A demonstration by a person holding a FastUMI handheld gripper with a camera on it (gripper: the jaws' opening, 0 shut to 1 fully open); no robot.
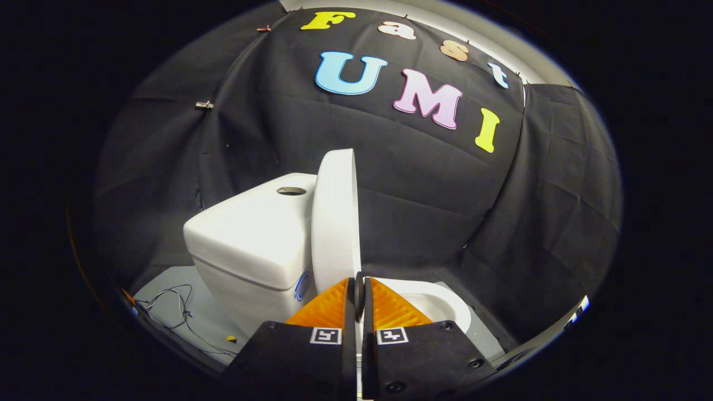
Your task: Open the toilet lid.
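Black cloth walls [434,184] close us in, grey floor [184,301] below; our gripper [359,292] is pinched almost closed at the raised toilet lid [334,217], upright beside the tank [250,234], bowl [440,303] just ahead.

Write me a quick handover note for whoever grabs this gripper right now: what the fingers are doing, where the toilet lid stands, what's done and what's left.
Gripper: fingers nearly closed, with the lower edge of the toilet lid running down to the narrow gap between them; whether both press on it cannot be told.
Lid: raised, standing about upright, edge-on to the camera, beside the tank.
Bowl: uncovered, just ahead of the fingers on the far side of the lid from the tank.
Done: lid lifted off the bowl.
Left: probably ease the lid back to rest against the tank, then open the fingers and withdraw.
Cables lie on the floor beside the toilet base.
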